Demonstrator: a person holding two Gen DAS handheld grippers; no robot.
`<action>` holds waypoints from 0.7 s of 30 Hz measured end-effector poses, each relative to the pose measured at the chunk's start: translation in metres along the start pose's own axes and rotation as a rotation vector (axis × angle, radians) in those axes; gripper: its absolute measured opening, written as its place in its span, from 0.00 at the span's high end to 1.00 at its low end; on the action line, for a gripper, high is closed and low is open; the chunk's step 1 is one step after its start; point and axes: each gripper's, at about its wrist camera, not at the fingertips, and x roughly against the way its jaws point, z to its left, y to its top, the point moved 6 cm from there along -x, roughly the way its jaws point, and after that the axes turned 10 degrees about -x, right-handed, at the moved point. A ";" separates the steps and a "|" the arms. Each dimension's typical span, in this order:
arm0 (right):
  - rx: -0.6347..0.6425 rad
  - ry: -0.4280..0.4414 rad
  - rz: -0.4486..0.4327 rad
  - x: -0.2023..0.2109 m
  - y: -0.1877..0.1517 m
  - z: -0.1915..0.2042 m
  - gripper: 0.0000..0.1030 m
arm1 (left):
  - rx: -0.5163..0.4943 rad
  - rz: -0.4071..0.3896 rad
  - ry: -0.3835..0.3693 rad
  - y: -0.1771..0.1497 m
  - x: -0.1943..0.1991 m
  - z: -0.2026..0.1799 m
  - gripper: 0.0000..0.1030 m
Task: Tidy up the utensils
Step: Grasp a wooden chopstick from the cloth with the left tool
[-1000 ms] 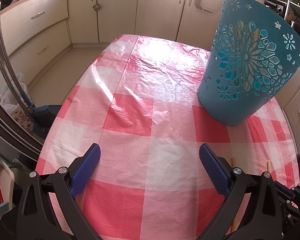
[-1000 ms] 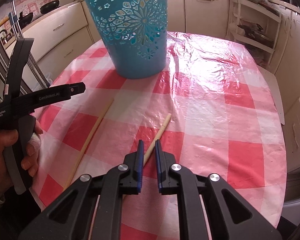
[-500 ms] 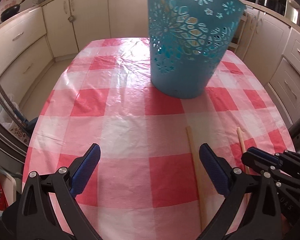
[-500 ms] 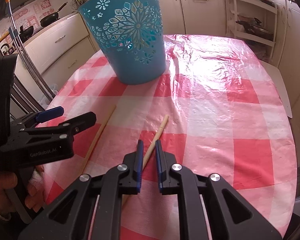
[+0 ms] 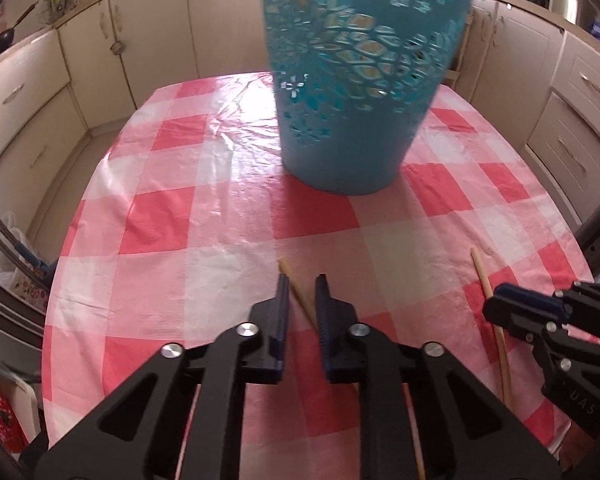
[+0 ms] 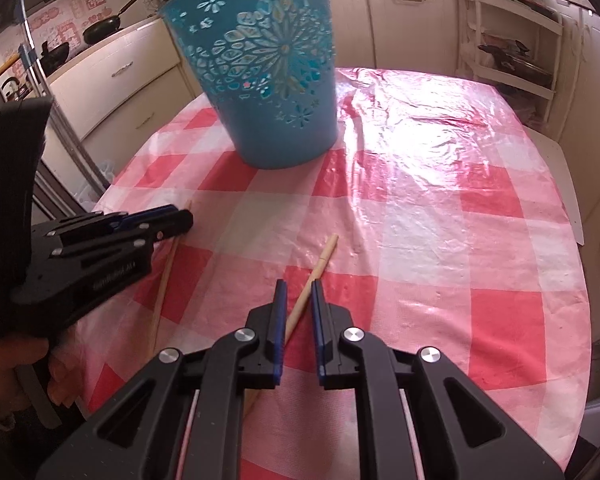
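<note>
Both grippers are pinching down narrow, each straddling 1 wooden stick at lower centre: left gripper (image 5: 302, 284) over the left stick (image 5: 296, 290), right gripper (image 6: 298, 290) over the right stick (image 6: 320, 264). Firm contact is unclear. The blue basket (image 6: 268, 68) is standing upper centre on the checked tablecloth (image 6: 480, 240); next, seemingly, lifting and dropping inside.

It was a home kitchen. Cream cabinet doors (image 5: 160, 36) and drawers (image 5: 22, 88) ran along the walls well ahead of both sets of jaws, wrapping round to either side. Far off to the left of the right-hand jaws, dark frying pans (image 6: 102, 26) sat on the counter (image 6: 112, 38) below a patterned pink wall. Directly under the jaws lay a table in a red-and-white checked plastic cloth (image 6: 480, 248).
</note>
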 end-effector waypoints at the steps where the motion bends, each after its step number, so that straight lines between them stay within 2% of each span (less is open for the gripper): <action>1: 0.029 0.003 0.011 -0.001 -0.001 0.005 0.88 | 0.035 0.005 -0.004 0.000 -0.001 0.008 0.92; 3: 0.068 -0.005 0.026 -0.002 -0.001 0.011 0.88 | 0.082 0.012 -0.027 -0.002 -0.001 0.019 0.93; 5: 0.051 -0.011 0.036 -0.004 0.000 0.009 0.88 | 0.109 0.022 -0.050 -0.003 -0.001 0.024 0.93; 8: 0.042 -0.016 0.050 -0.007 0.005 0.007 0.88 | 0.114 0.031 -0.069 -0.005 -0.001 0.027 0.93; 14: 0.170 -0.008 0.081 -0.015 0.007 0.022 0.88 | 0.073 0.016 -0.045 -0.001 -0.003 0.027 0.95; 21: 0.102 -0.018 0.046 -0.014 0.012 0.005 0.87 | 0.073 0.033 0.010 -0.001 -0.002 0.036 0.94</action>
